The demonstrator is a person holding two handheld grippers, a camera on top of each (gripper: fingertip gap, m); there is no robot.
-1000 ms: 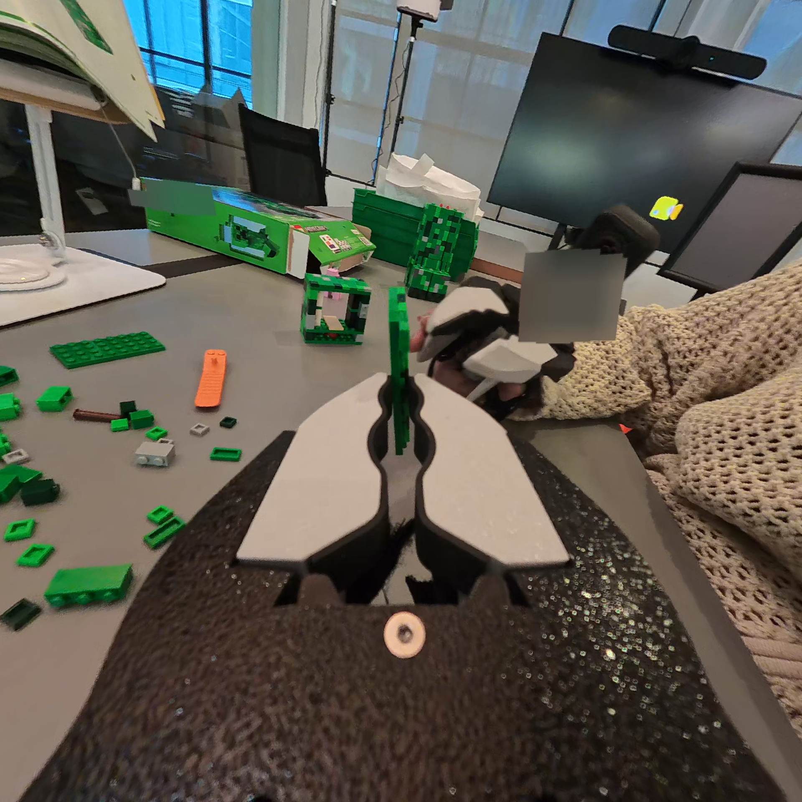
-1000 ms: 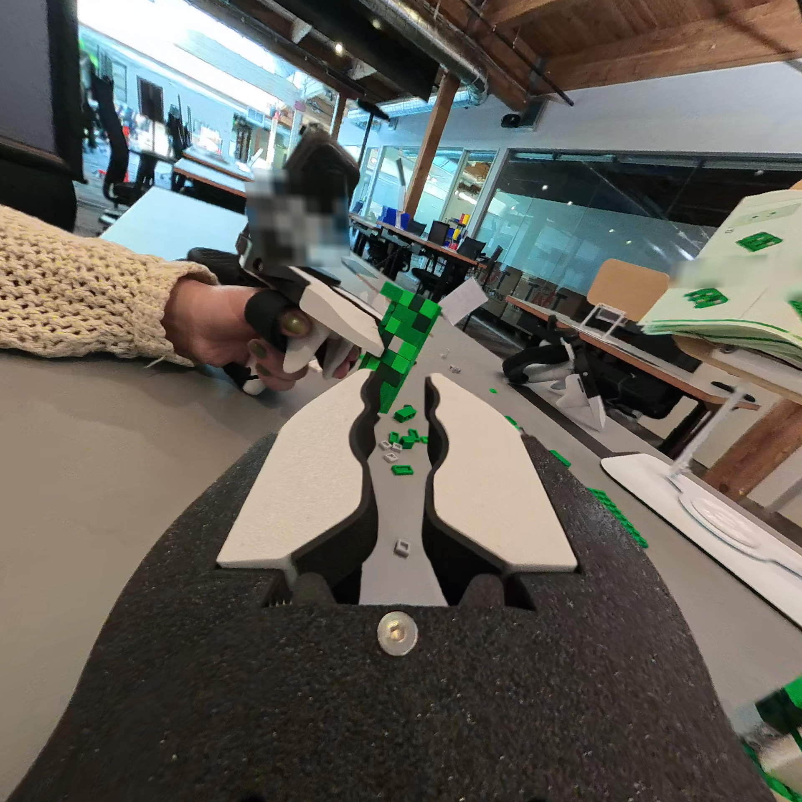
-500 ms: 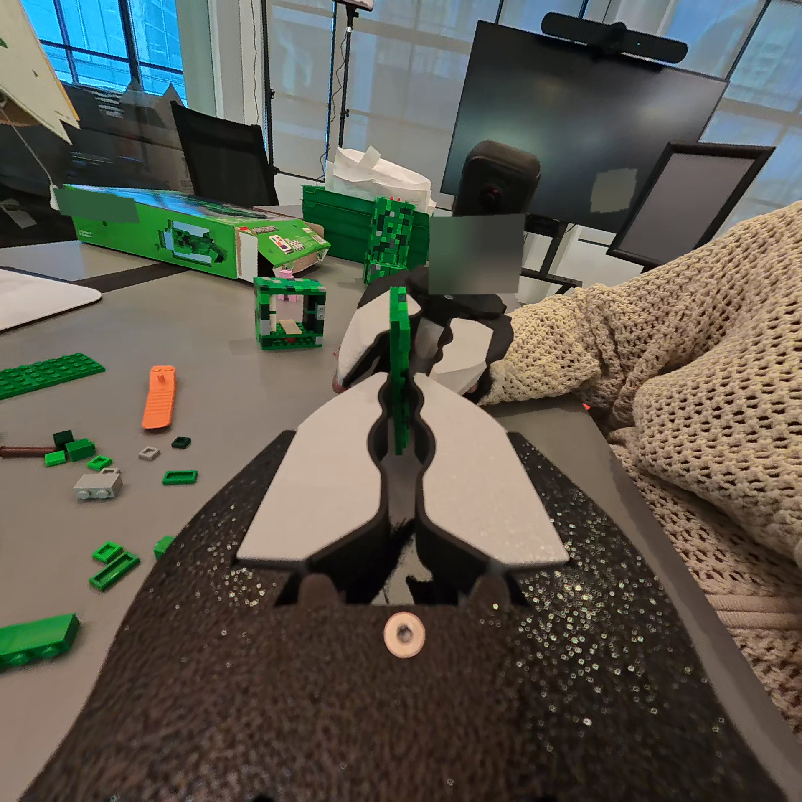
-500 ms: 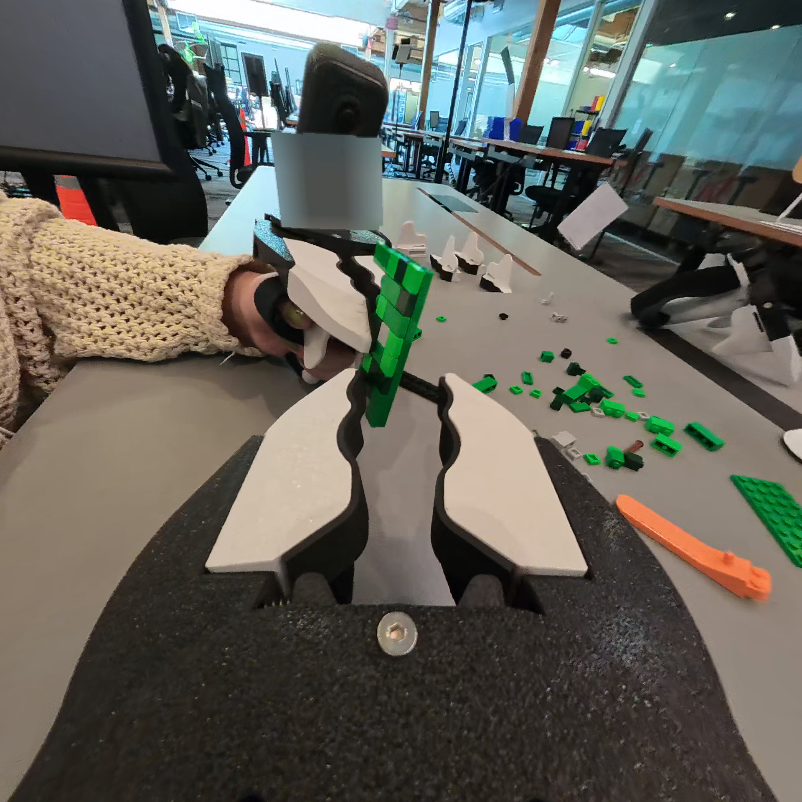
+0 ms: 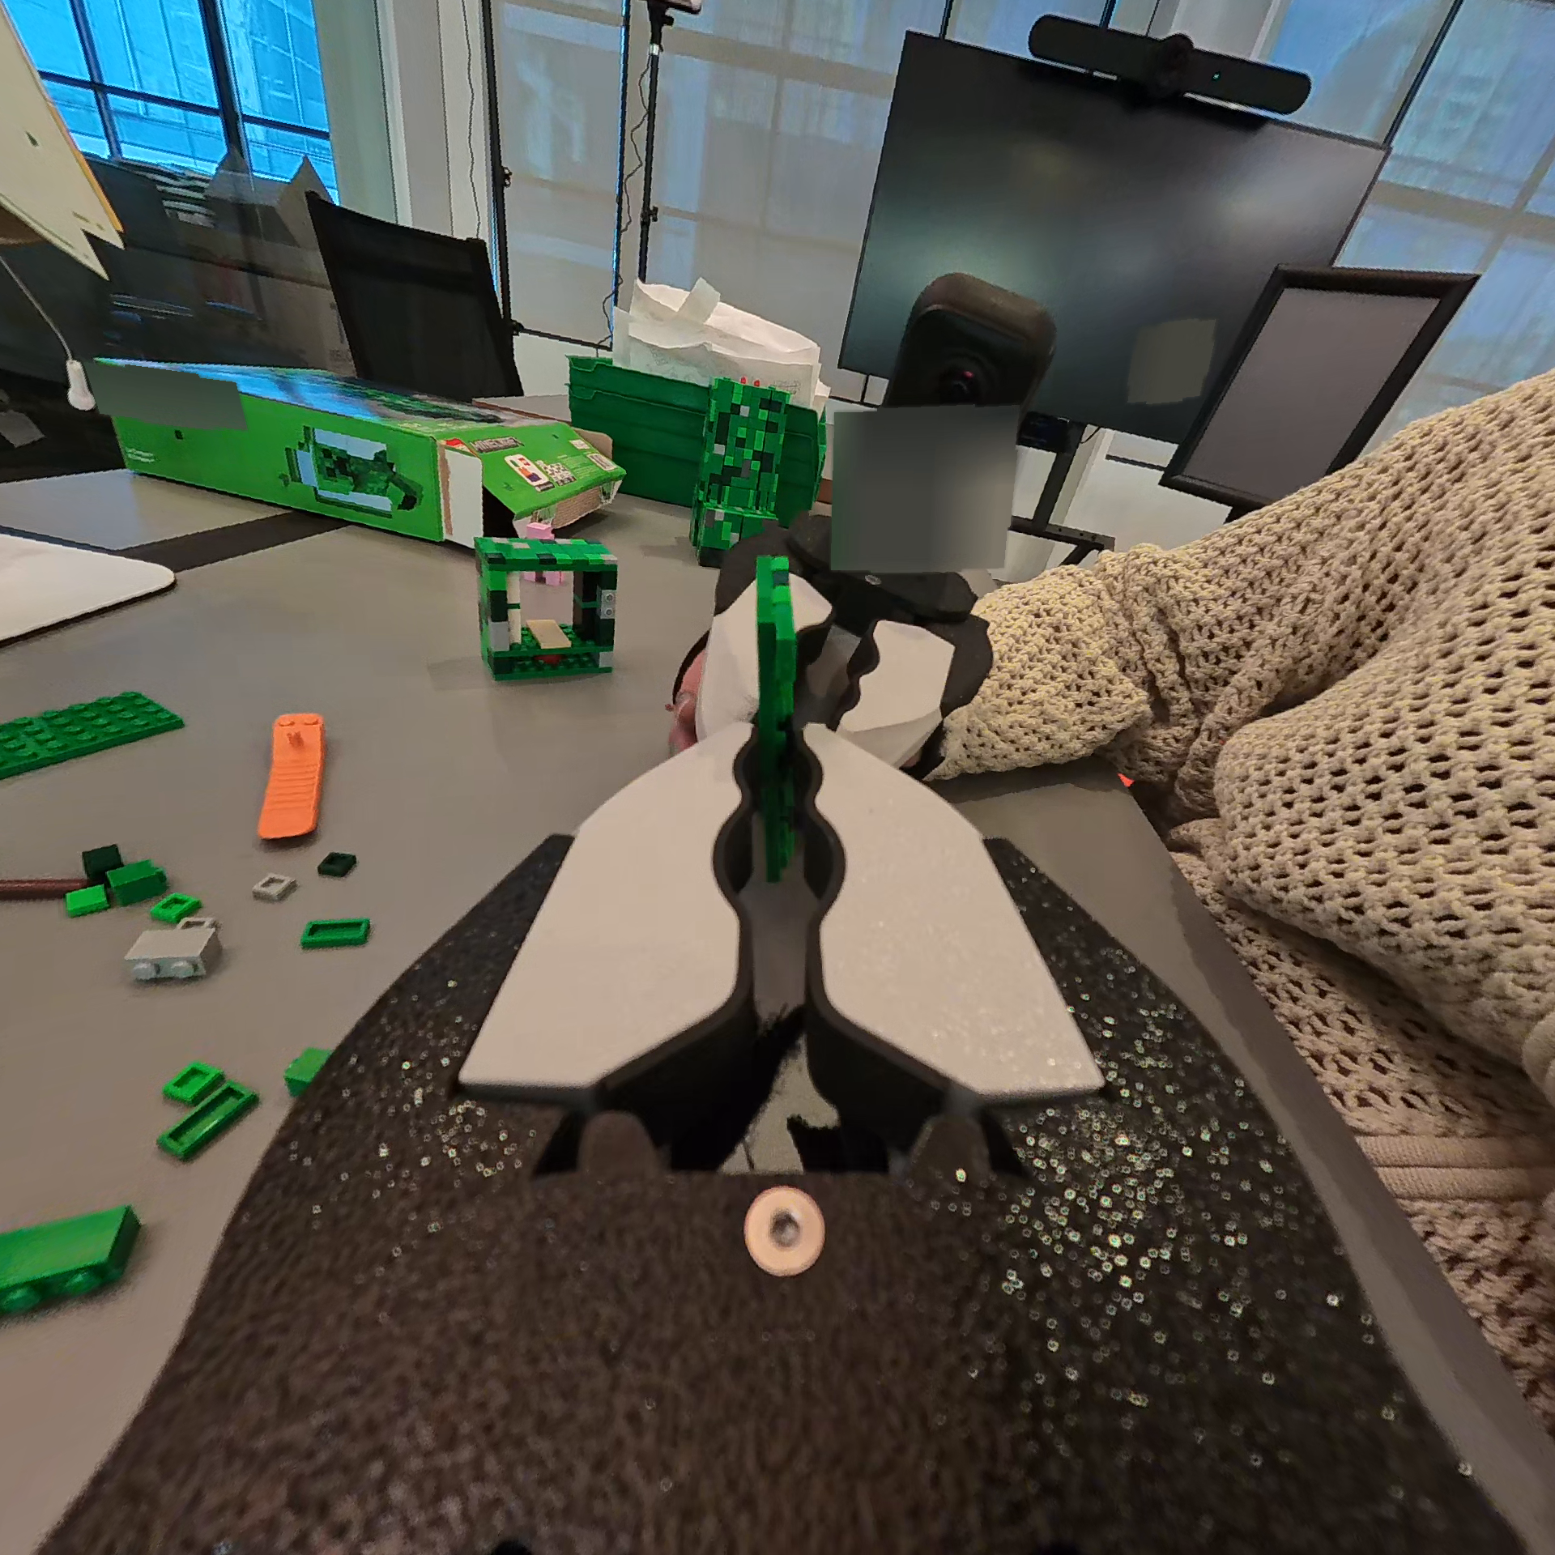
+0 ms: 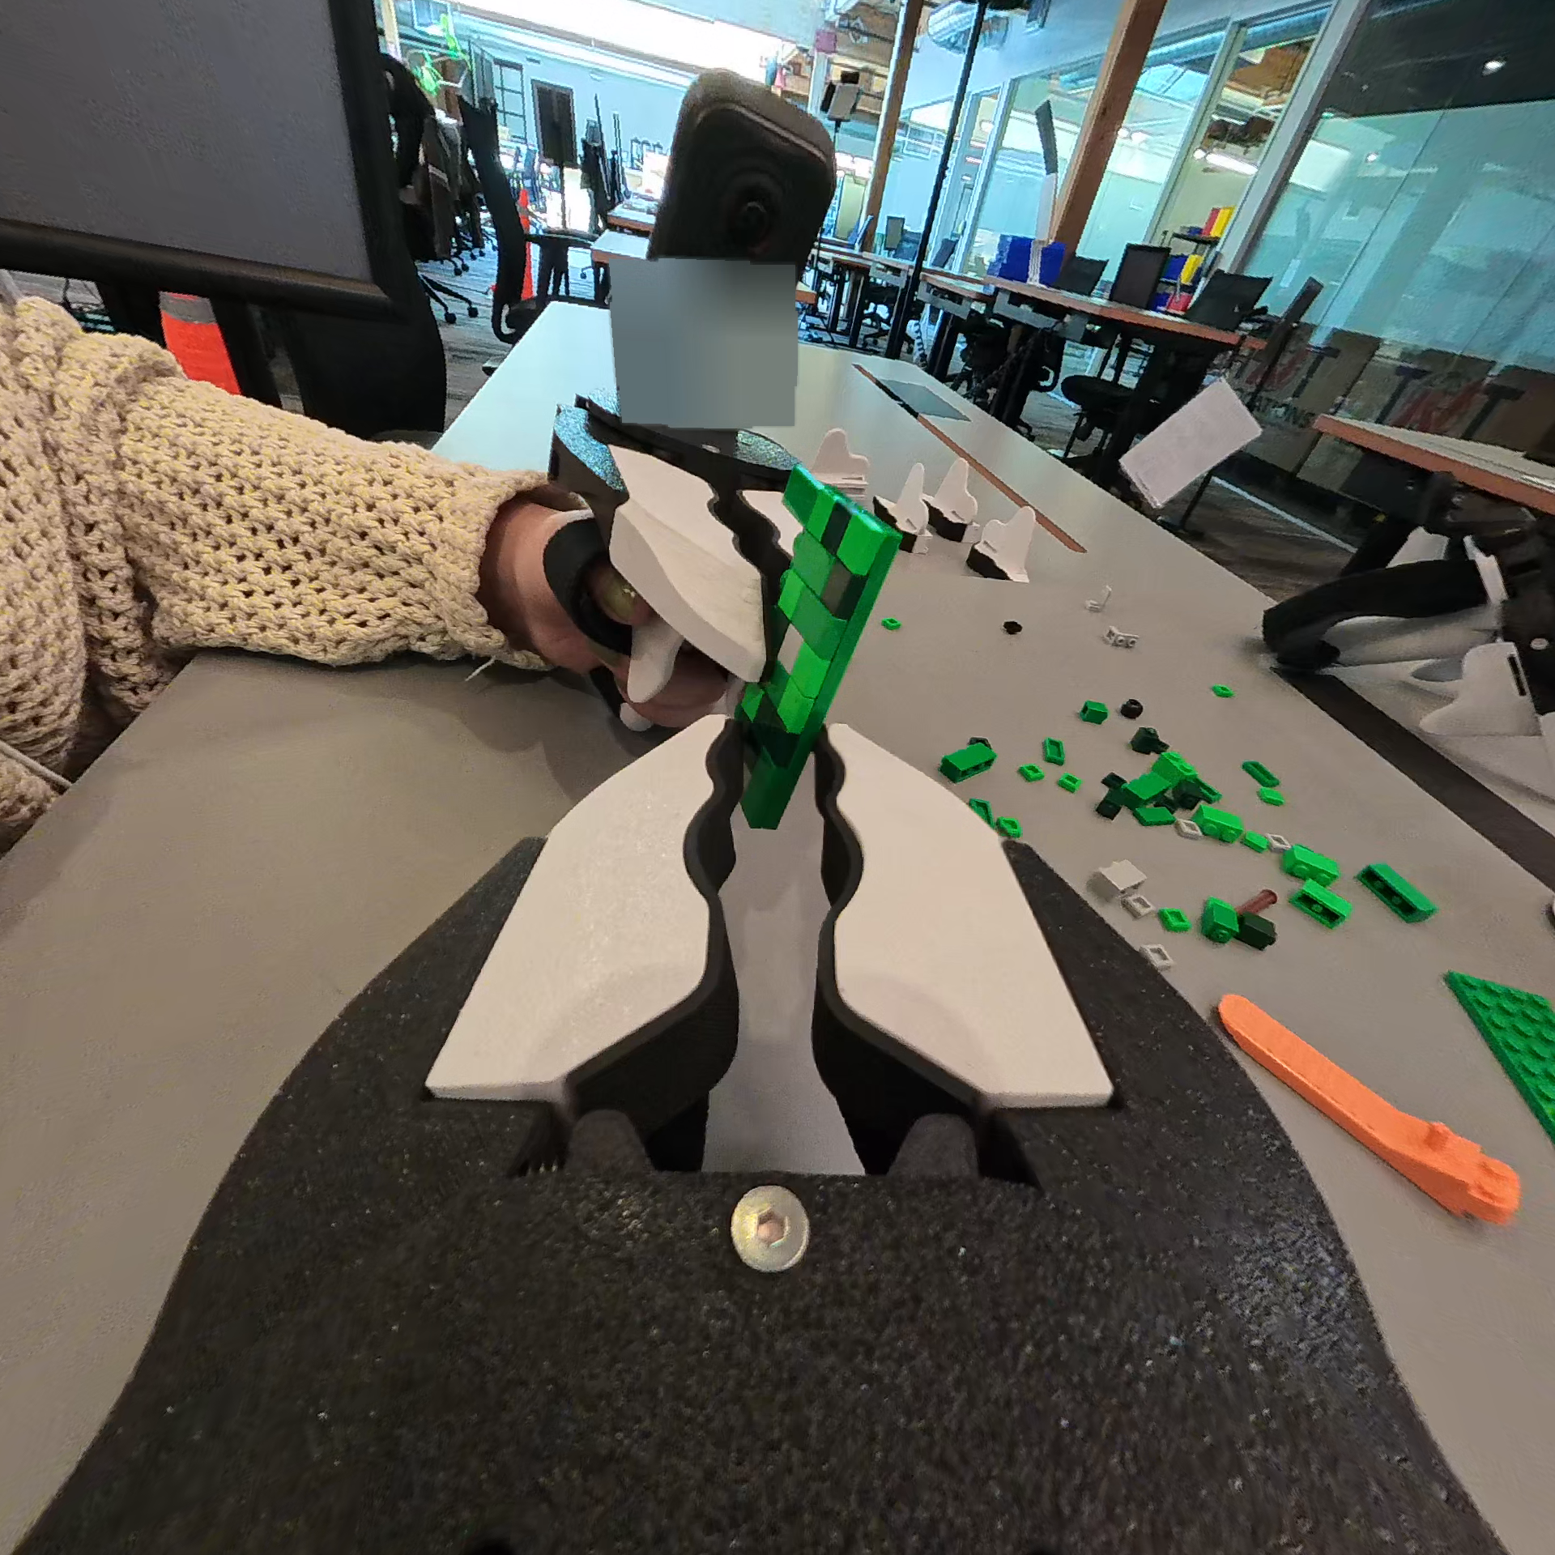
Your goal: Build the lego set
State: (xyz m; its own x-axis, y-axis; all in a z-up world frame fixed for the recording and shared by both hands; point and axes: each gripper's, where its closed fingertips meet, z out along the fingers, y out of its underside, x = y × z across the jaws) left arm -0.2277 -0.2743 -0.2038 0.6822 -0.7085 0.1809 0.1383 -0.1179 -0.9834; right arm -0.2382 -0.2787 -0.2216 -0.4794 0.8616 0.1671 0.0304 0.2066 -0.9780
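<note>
A flat green plate covered with light and dark green tiles (image 5: 774, 656) stands edge-on, and my left gripper (image 5: 778, 740) is shut on its lower part. My right gripper (image 5: 820, 673) faces it from just beyond. In the right wrist view the tiled plate (image 6: 829, 606) leans to the right. Its lower end sits between the tips of my open right gripper (image 6: 778, 740), close to the left finger (image 6: 639, 841). The left gripper (image 6: 761, 665) holds the plate from the far side, in a hand with a knitted sleeve.
On the grey table (image 5: 471, 757) stand a green cube build (image 5: 545, 606), a green pixel figure (image 5: 745, 467) and an opened green box (image 5: 337, 446). An orange separator (image 6: 1363, 1102), a green baseplate (image 5: 80, 732) and loose small pieces (image 6: 1178, 799) lie around. The table edge (image 5: 1220, 968) runs at the right. The grippers are tip to tip, or close to it. The orange separator (image 6: 1363, 1102) is about equally far from each gripper, around 20 cm. Look for it in the left wrist view (image 5: 293, 768) too.
Both grippers have come together. The right gripper has closed in on the plate, whose lower end now sits between its fingertips. The left gripper still holds the plate.
</note>
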